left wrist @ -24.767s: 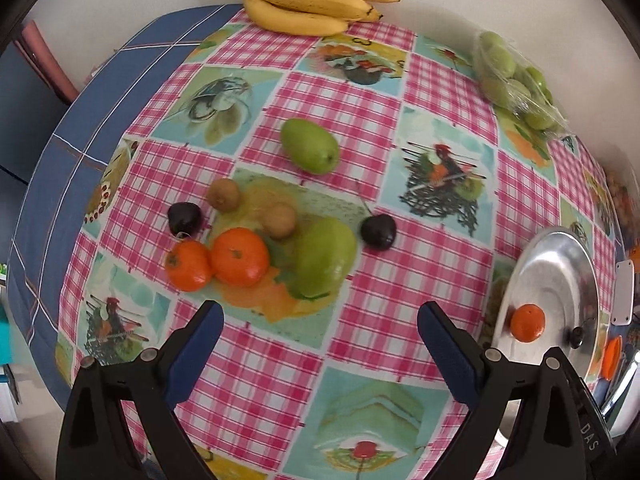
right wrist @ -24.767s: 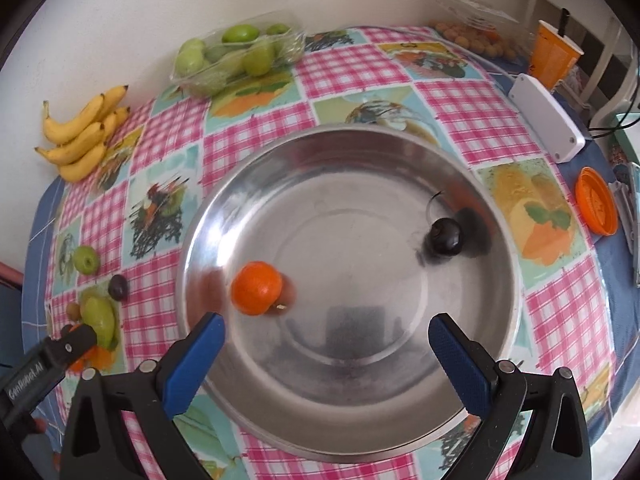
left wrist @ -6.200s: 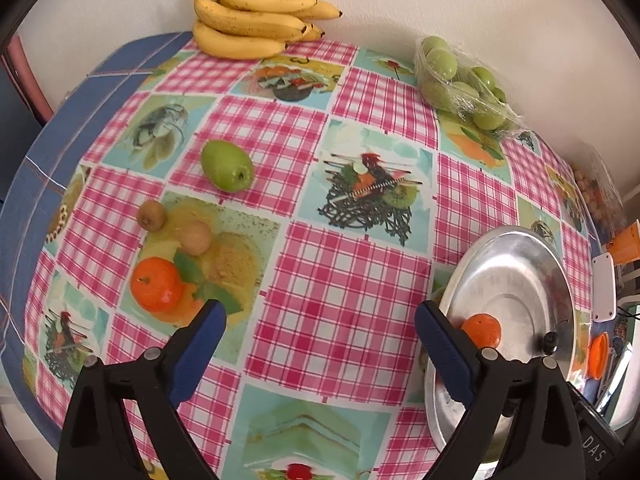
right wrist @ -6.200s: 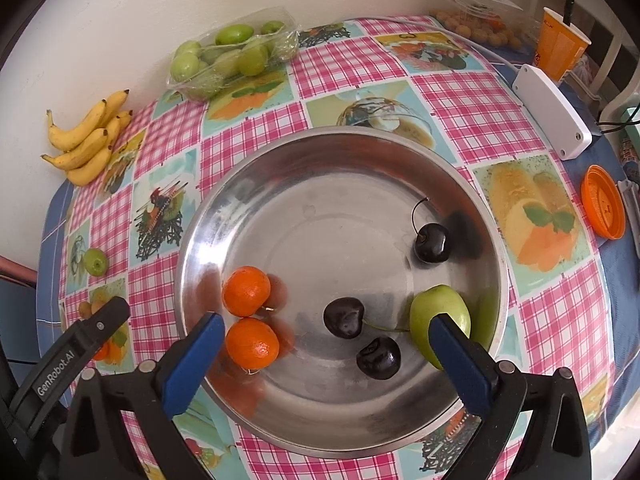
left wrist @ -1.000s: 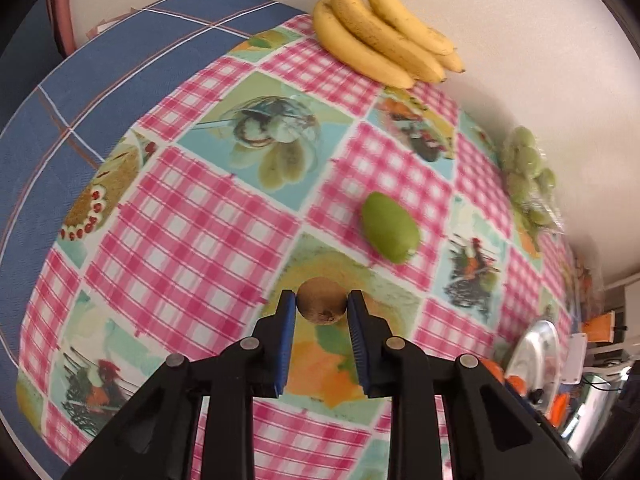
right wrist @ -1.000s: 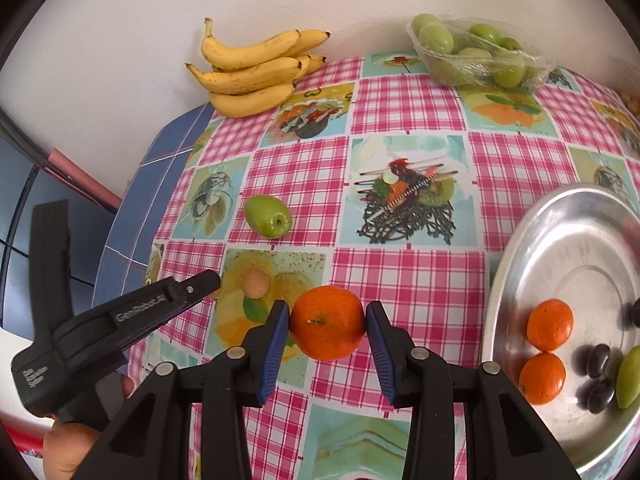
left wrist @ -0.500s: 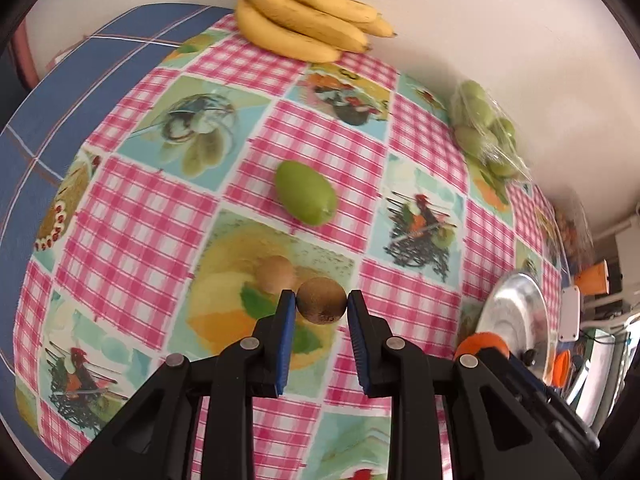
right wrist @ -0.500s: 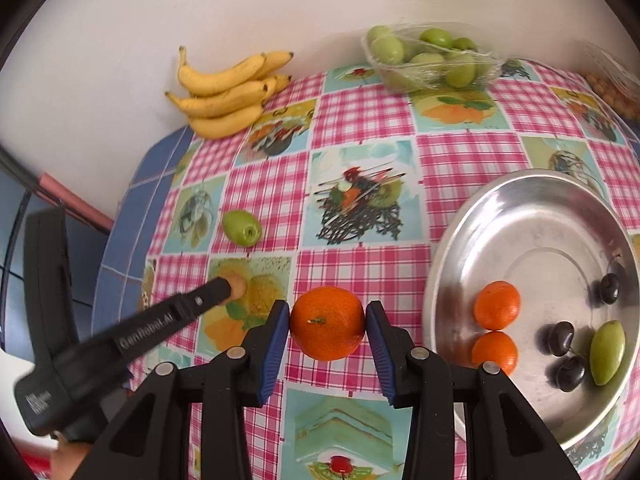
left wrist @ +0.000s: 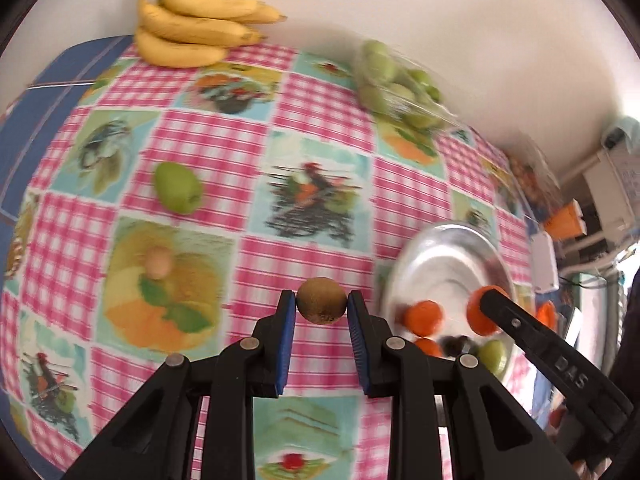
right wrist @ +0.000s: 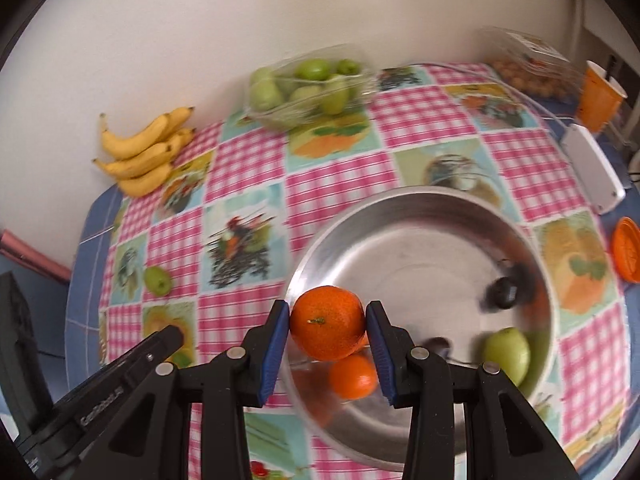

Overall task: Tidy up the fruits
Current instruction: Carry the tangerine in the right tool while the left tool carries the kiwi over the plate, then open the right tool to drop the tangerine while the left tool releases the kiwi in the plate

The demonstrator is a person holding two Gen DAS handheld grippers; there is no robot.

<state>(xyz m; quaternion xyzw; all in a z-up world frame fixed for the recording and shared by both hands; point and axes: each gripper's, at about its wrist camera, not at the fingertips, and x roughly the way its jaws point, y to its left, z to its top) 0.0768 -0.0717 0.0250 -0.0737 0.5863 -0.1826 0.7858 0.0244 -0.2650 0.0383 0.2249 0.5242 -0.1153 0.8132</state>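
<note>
1. Kiwi (left wrist: 321,306) is sitting clamped between the blue pads of the left claw (left wrist: 321,312), held above the desk (left wrist: 320,112) just left of the steel bowl (right wrist: 424,208).
2. The right claw (right wrist: 327,330) is gripping a mandarin (right wrist: 327,328) over the bowl's left rim.
3. Inside the bowl, another mandarin (right wrist: 354,376), a green pear (right wrist: 506,354) and a dark cherry (right wrist: 502,292) are lying.
4. A second kiwi (left wrist: 158,263) and a green pear (left wrist: 178,193) are resting well left of the bowl.

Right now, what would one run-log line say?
left tongs: shut on kiwi | right tongs: shut on orange | bowl: partly filled
</note>
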